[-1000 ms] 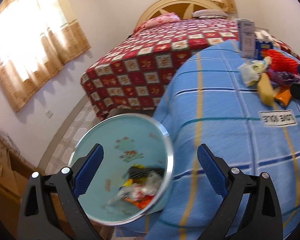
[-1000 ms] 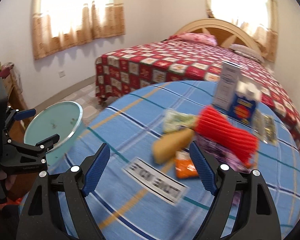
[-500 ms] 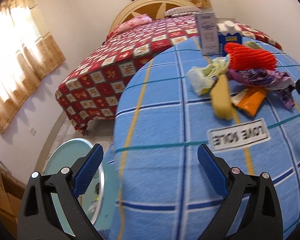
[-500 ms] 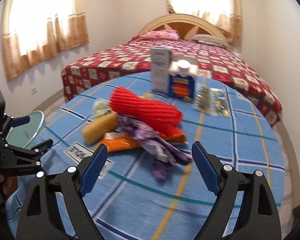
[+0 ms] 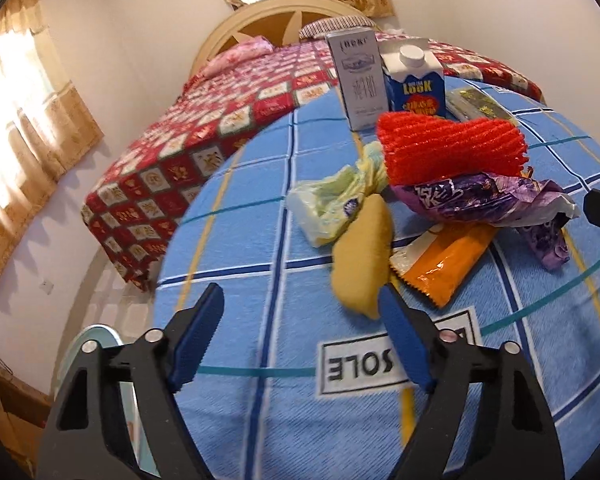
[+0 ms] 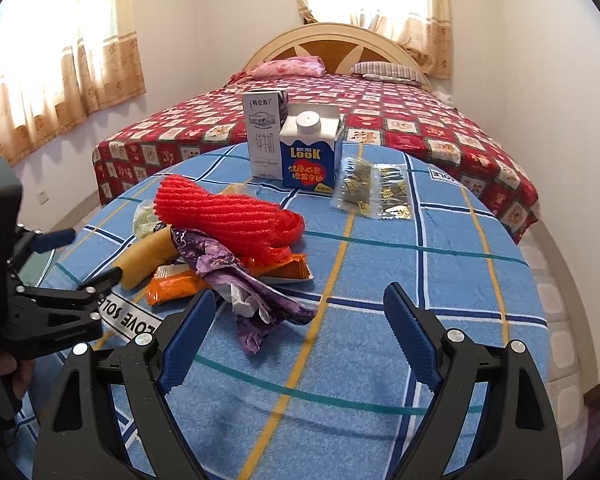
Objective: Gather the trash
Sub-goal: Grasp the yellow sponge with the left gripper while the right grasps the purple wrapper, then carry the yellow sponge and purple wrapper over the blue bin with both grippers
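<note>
Overhead, both claws released, left claw (image 5: 300, 336) near soft yellow pouch (image 5: 362, 258), right claw (image 6: 296, 336) above crinkled purple wrapper (image 6: 240, 276)

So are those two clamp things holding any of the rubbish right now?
No. The left hand-held gripper and right hand-held gripper are both open and empty above the blue tablecloth.

your left claw's arm is hiding most of the bin (image 5: 96, 344) beside the worktop (image 5: 260, 280); the red mesh (image 6: 228, 216) is covering part of the orange wrapper (image 6: 172, 290).
</note>
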Tool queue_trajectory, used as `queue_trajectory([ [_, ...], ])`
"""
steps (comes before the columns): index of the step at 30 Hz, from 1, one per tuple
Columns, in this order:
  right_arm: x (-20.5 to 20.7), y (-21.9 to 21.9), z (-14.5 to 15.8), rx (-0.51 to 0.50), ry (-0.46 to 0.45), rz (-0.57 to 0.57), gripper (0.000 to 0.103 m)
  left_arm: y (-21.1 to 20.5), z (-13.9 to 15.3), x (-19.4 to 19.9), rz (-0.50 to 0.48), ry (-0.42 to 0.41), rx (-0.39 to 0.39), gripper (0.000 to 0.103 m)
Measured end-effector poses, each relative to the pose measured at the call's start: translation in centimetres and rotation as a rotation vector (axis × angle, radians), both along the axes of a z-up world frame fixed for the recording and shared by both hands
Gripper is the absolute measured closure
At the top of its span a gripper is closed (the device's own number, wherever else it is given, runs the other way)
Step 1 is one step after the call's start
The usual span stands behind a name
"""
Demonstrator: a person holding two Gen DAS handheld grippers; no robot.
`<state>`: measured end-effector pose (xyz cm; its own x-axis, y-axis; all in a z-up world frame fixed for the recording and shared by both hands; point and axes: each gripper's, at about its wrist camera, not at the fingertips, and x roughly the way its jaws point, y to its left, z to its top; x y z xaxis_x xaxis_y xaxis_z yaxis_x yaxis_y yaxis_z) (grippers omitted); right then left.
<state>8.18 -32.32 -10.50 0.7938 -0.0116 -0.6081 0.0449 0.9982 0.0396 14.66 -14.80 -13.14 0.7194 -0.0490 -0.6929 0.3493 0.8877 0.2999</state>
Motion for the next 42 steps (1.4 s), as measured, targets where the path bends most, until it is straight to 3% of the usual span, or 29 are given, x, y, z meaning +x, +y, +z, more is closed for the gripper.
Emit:
queue_trajectory([
  [3, 0.7, 0.0, -0.1, 0.009, 0.011, 0.009, 0.018, -0.3, -0.5, 0.5, -0.009, 0.024, -0.009, 0.034],
  [5, 1.2, 0.1, -0.4, 0.015, 0.026, 0.024, 0.018, -0.5, -0.7, 0.6, -0.033, 0.045, -0.02, 0.047],
  [6, 1.3, 0.1, -0.5, 0.016, 0.032, 0.028, 0.018, -0.7, -0.8, 0.5, -0.055, 0.057, -0.031, 0.061],
  [7, 1.5, 0.2, -0.6, 0.023, 0.042, 0.037, 0.018, -0.9, -0.8, 0.4, -0.071, 0.066, -0.039, 0.081],
  [8, 1.6, 0.3, -0.7, 0.03, 0.05, 0.045, 0.019, -1.0, -0.9, 0.3, -0.093, 0.083, -0.052, 0.087],
  [11, 1.7, 0.5, -1.0, 0.052, 0.071, 0.077, 0.021, -1.1, -0.9, -0.2, -0.105, 0.084, -0.049, 0.088],
  [17, 2.1, 1.3, -1.5, 0.062, 0.113, 0.124, 0.042, 0.5, -0.2, -1.3, -0.101, 0.076, -0.062, 0.089],
  [20, 2.1, 1.6, -1.7, 0.073, 0.13, 0.146, 0.064, 1.6, 0.5, -2.0, -0.091, 0.062, -0.073, 0.09],
  [22, 2.0, 1.9, -1.9, 0.081, 0.137, 0.166, 0.085, 2.4, 1.0, -2.8, -0.088, 0.048, -0.081, 0.09],
  [26, 0.8, 2.5, -1.3, 0.091, 0.092, 0.193, 0.093, 3.6, 1.9, -4.1, -0.074, 0.0, -0.069, 0.09],
  [33, -0.2, 4.0, 0.0, 0.11, 0.025, 0.235, 0.097, 5.9, 3.7, -5.2, -0.042, -0.034, -0.094, 0.09],
  [41, 0.0, 5.9, -0.3, 0.097, 0.054, 0.283, 0.097, 8.5, 3.1, -5.4, 0.008, -0.016, -0.09, 0.09],
  [42, 0.0, 5.9, -0.5, 0.098, 0.057, 0.28, 0.091, 8.6, 2.9, -5.5, 0.01, -0.014, -0.087, 0.09],
])
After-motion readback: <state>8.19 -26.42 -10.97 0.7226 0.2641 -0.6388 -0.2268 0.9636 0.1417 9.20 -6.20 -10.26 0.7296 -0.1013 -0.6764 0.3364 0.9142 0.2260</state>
